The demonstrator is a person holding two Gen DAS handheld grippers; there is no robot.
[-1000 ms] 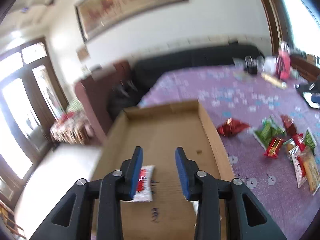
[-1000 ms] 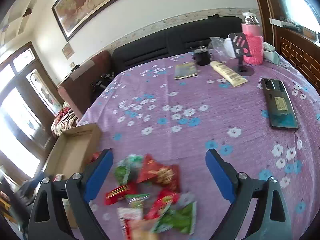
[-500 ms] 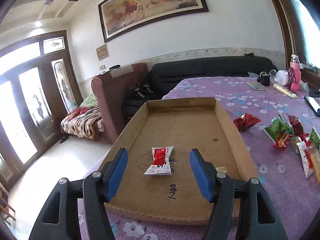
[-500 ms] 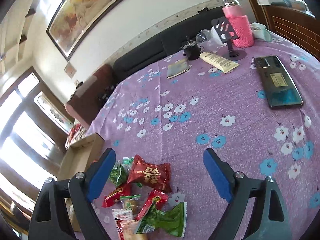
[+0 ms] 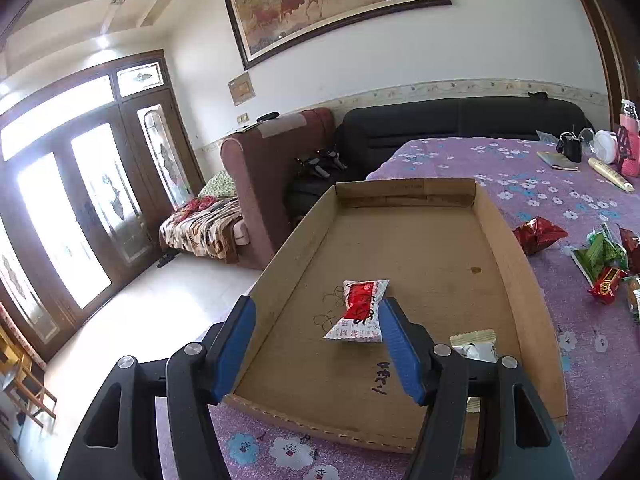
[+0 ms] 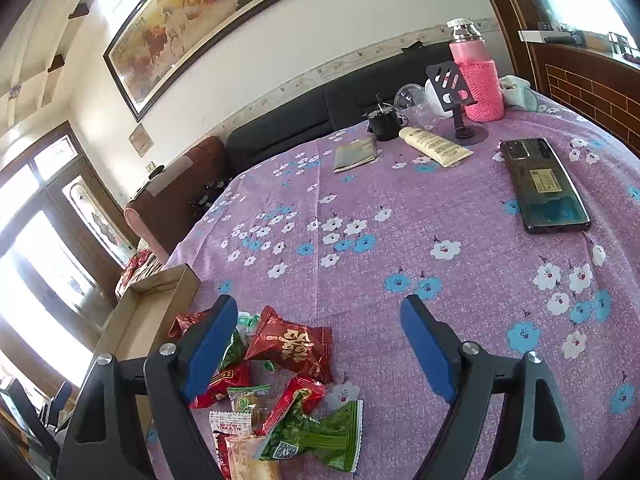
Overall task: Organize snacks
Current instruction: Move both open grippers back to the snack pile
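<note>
The left gripper (image 5: 316, 344) is held with its jaws spread wide and nothing between them, above the near edge of a shallow cardboard tray (image 5: 516, 264). A red-and-white snack packet (image 5: 360, 310) is seen lying on the tray floor, just beyond the fingertips and touching neither. A pale wrapper (image 5: 474, 344) is partly hidden behind the right finger, at about 4 o'clock from that packet.

The right gripper (image 6: 316, 344) is likewise fully parted and empty, poised over the flowered purple cloth (image 6: 400, 208). A heap of snack packets (image 6: 280, 380) is found at 7 o'clock in its view, overlapped by the left finger; a dark red pouch (image 6: 292, 346) lies on top, green ones (image 6: 320, 436) nearer the camera. The tray (image 6: 160, 300) is seen at 9 o'clock, just beside the heap.

Well apart, at 1 to 2 o'clock, a dark phone (image 6: 544, 186), a cream tube (image 6: 434, 146), a pink-sleeved bottle (image 6: 478, 76) and a black stand (image 6: 454, 92) are set on the cloth.
</note>
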